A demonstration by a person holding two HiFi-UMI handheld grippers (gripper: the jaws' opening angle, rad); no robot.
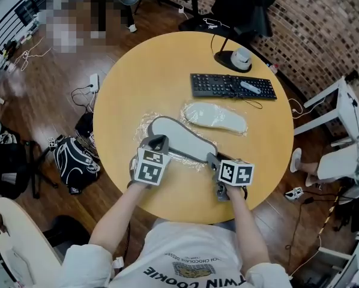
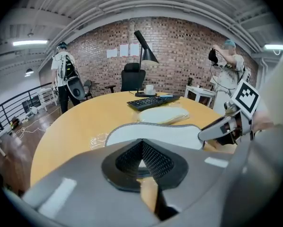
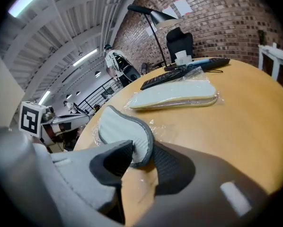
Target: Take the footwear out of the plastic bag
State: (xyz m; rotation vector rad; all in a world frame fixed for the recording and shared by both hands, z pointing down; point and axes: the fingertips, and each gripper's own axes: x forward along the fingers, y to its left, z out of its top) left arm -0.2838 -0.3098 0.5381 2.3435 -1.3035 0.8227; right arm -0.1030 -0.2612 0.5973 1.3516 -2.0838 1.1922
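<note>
Noted: grey-edged slipper (image 1: pixel 178 138) lies flat on the worktop (image 1: pixel 143 71) amid its plastic bag (image 3: pixel 156 126), long axis spanning both hands, one end between my released right fingers (image 3: pixel 172 167), the other just beyond my clenched left fingers (image 2: pixel 155 161).

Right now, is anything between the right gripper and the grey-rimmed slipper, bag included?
Nothing visible. The grey-rimmed slipper has its near end between the open jaws of the right gripper, pads not clamping. The clear plastic lies crumpled under and beside it, not across that end. The other slipper by the keyboard is still wrapped.
</note>
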